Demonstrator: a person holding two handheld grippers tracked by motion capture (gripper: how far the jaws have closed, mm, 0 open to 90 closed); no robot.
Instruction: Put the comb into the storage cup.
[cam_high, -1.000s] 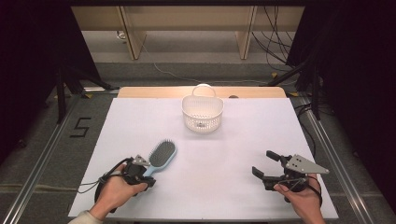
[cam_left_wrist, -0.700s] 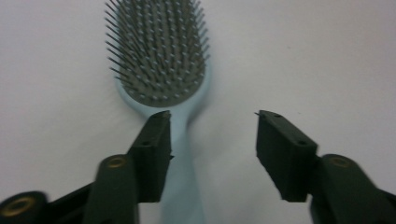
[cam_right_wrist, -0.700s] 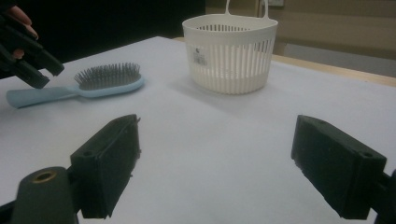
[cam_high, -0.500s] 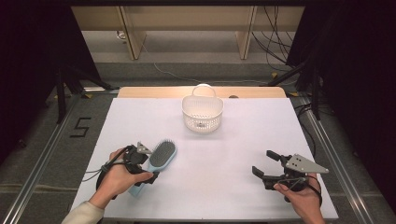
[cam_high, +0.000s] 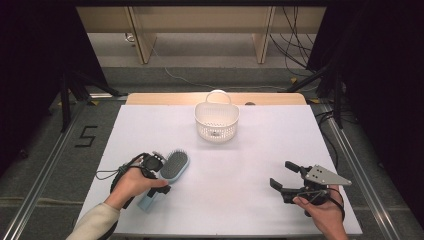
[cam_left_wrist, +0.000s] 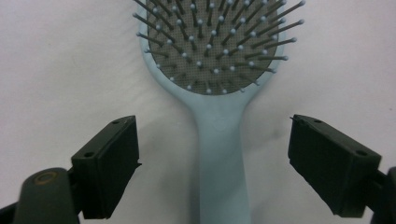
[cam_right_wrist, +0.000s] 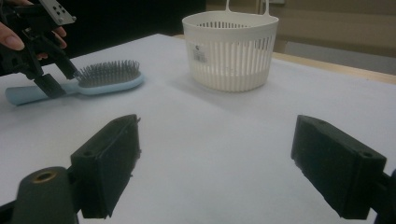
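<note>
1. Flat on the white table (cam_high: 250, 165), bristles up: light blue hairbrush (cam_high: 170, 172), at the near left part, head pointing toward the far side, handle toward the person. In the left gripper view the handle runs up between the two black jaws and touches neither one.
2. Left gripper (cam_high: 159, 167) sits over the brush handle, tipped down at it. Its jaws have just been opening; they now stand wide with clear gaps to the handle on both sides, so nothing is gripped. The right gripper view shows it from the side, angled down at the handle.
3. Left hand (cam_high: 131, 182) wraps the gripper body, forearm and pale sleeve coming in from the bottom edge, wrist angled toward the table's middle; cable loops to its left.
4. Right gripper (cam_high: 281, 175) is at the near right, well apart from the brush, jaws spread wide with nothing between them, pointing toward the table's middle, roughly level.
5. Right hand (cam_high: 320, 210) holds it from below, grey plate on top.
6. White slotted basket (cam_high: 216, 120) stands upright at the far centre, handle up, well apart from brush and both grippers.
</note>
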